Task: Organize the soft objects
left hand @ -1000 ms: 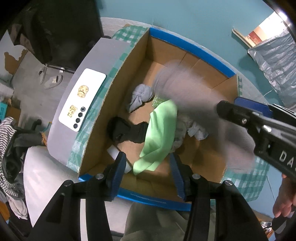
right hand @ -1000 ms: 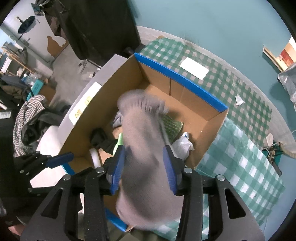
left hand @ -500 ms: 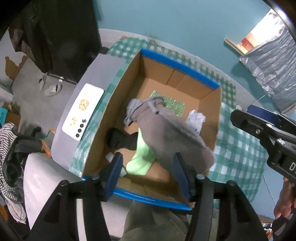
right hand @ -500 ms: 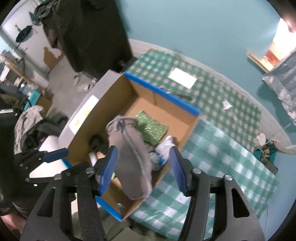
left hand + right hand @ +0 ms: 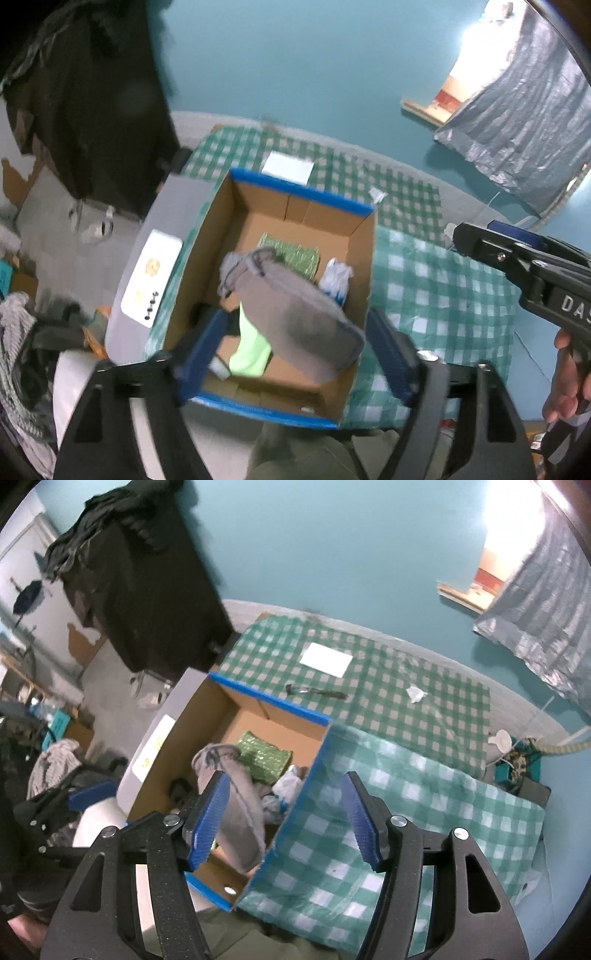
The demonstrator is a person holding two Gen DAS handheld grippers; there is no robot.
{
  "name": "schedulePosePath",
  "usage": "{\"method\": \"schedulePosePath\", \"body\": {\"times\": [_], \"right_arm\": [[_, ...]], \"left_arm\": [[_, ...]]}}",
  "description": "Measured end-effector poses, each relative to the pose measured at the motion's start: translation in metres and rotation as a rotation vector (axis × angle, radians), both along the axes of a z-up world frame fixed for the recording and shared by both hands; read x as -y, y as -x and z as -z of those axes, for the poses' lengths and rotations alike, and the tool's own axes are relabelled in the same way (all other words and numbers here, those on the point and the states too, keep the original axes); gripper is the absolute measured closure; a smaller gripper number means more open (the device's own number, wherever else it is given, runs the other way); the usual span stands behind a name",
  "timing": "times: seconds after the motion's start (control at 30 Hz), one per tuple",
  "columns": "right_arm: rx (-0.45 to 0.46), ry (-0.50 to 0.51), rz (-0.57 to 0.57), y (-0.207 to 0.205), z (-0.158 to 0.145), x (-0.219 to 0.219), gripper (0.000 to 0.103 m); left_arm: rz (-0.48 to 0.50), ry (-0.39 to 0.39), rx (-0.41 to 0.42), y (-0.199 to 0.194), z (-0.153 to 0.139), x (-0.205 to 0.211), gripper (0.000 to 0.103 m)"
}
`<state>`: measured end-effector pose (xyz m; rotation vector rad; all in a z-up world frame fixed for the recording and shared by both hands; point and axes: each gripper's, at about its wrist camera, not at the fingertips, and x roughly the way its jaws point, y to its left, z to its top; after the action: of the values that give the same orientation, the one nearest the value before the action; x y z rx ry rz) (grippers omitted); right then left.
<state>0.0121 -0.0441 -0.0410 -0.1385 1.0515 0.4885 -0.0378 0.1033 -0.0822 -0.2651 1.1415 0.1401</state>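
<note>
**Grey cloth released over the box**

Since the earlier frames both tools have been lifted away from the open cardboard box with blue-taped rim [image 5: 300,194], and the soft grey knitted cloth [image 5: 295,310], which was pinched in the right tool one second ago, is now seen free, draped across the box near its front right corner. The jaws of the left tool [image 5: 295,350] have just been opening and stand wide, with the grey cloth seen below them but not pressed by the pads. The jaws of the right tool [image 5: 286,816] have also been opening and stand at a middle width, with nothing held.

From the left tool the grey cloth lies straight ahead and below; from the right tool it lies ahead and to the left, behind the left pad. Its long axis runs diagonally, from the far left of the box towards the near right. The left tool is judged to be nearer.

Other soft things are kept in the box: a light green cloth [image 5: 251,354], a green sparkling pad [image 5: 264,757] and a white crumpled piece [image 5: 334,280]. The box stands on a counter covered with green checked cloth [image 5: 406,709], before a teal wall [image 5: 332,546].
</note>
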Motion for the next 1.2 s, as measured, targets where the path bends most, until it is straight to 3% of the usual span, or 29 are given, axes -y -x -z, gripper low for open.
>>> {"method": "schedulePosePath", "body": {"times": [0.2, 0.7, 1.2], "right_arm": [[0.046, 0.011, 0.059, 0.004, -0.012, 0.024, 0.041], [0.101, -0.045, 0.163, 0.015, -0.04, 0.077, 0.04], [0.112, -0.051, 0.209, 0.019, -0.045, 0.104, 0.04]], "left_arm": [[0.063, -0.055, 0.087, -0.003, -0.019, 0.021, 0.021], [0.14, -0.12, 0.189, -0.008, -0.056, 0.063, 0.013], [0.17, -0.146, 0.191, -0.008, -0.064, 0.086, 0.013]]}}
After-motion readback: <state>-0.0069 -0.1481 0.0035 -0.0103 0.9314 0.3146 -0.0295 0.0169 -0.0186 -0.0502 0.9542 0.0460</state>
